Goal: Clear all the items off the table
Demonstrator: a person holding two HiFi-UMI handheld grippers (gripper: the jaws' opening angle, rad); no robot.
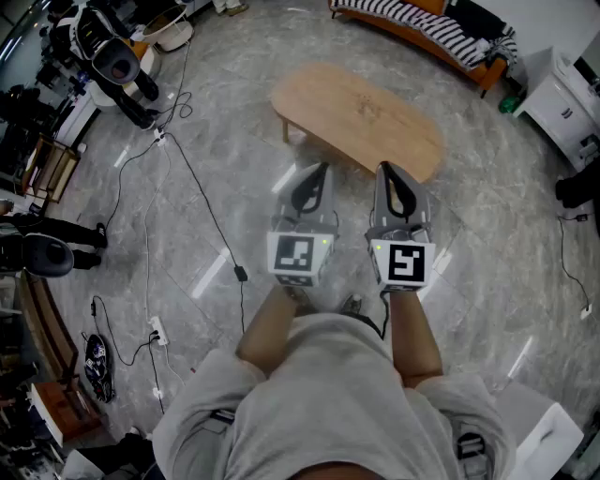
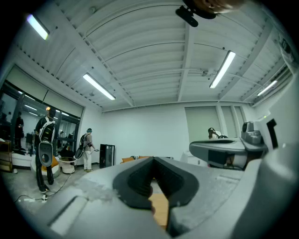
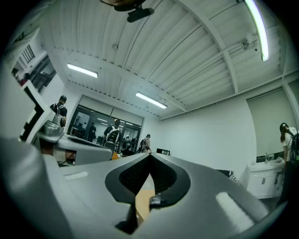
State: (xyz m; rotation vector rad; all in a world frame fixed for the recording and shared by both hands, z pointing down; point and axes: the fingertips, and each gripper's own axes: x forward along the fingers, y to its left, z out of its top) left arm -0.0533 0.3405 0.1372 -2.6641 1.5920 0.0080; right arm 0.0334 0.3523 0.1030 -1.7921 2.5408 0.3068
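Note:
A low oval wooden table stands on the grey floor ahead of me, and I see nothing lying on its top. My left gripper and right gripper are held side by side in front of my chest, pointing at the table's near edge. Both are shut with nothing between the jaws. In the left gripper view the left gripper meets at its tips, with a strip of wooden table showing below. The right gripper is likewise shut, with the table behind it.
A striped sofa stands beyond the table. A white cabinet is at the right. Cables and a power strip trail over the floor at the left, near robot equipment. People stand far off.

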